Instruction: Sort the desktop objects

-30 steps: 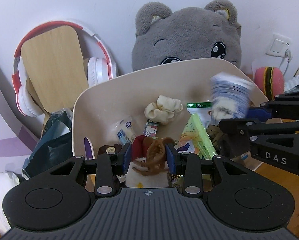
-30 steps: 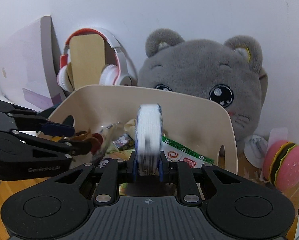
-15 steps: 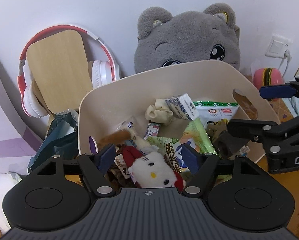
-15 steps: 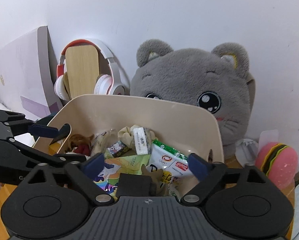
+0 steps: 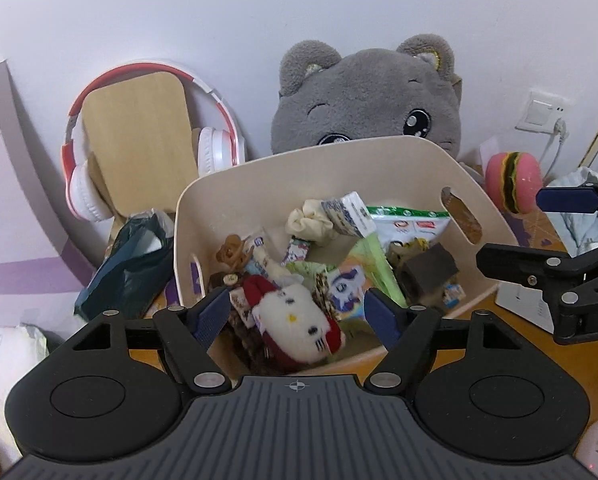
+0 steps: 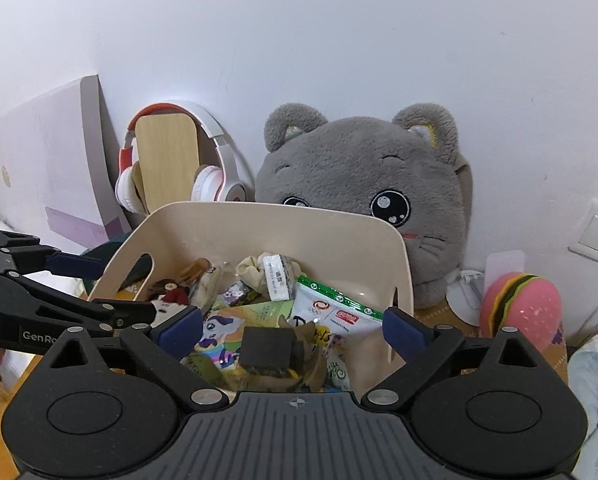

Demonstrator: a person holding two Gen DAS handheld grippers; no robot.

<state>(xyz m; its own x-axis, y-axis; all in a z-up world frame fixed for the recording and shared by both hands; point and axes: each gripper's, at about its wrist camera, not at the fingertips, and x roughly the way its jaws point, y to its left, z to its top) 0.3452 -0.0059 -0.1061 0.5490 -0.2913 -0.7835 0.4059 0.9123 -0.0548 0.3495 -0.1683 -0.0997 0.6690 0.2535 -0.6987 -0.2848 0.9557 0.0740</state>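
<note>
A cream plastic bin [image 5: 267,184] [image 6: 203,232] stands on the wooden desk, full of small items. In it lie a white kitty plush with a red bow [image 5: 295,320], a blue-and-white tissue pack [image 5: 347,214] [image 6: 277,278], a cream scrunchie [image 5: 309,220], snack packets [image 5: 407,224] [image 6: 335,316] and a dark block [image 5: 431,268] [image 6: 267,346]. My left gripper [image 5: 297,312] is open and empty just above the plush. My right gripper [image 6: 291,328] is open and empty above the bin's near side.
A grey plush cat [image 5: 367,96] [image 6: 363,184] sits behind the bin against the wall. Red-white headphones [image 5: 83,184] [image 6: 211,180] hang on a wooden board at back left. A pink burger toy [image 5: 513,180] [image 6: 519,312] is at the right. A dark bag [image 5: 127,264] lies left of the bin.
Both grippers opened: the left let the kitty plush fall into the bin, the right let the tissue pack fall in. Both have pulled back and up a little since.
</note>
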